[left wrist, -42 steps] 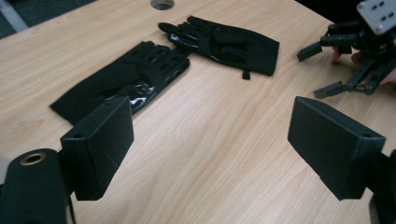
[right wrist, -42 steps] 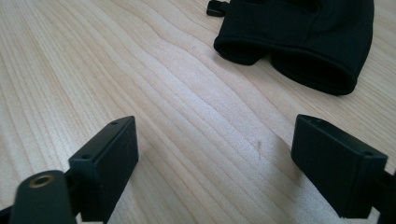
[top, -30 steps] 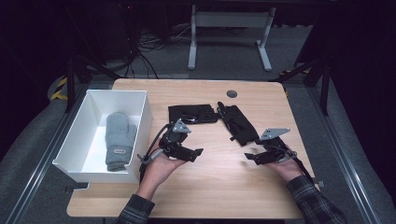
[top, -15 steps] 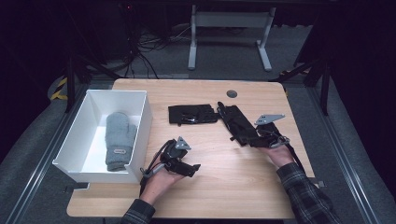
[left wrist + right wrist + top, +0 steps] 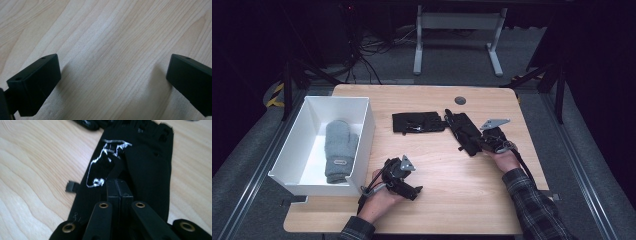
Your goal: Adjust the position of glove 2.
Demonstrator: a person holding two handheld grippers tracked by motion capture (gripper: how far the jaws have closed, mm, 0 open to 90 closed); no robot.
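Two black gloves lie in the middle of the wooden table: one flat, one slanted to its right. My right gripper sits on the slanted glove's near end. Its jaws have just been closing, and in the right gripper view my right gripper is shut on that glove's fabric. My left gripper lies low over the bare table near the front. Its jaws have just been opening, and in the left gripper view my left gripper stands wide open over bare wood.
A white bin stands at the table's left edge with a grey mitten in it. A small dark round cap sits at the back of the table. A metal stand is on the floor behind.
My right gripper moved left onto the slanted glove's near end and closed there. My left gripper came back toward the front edge and sank close to the table.
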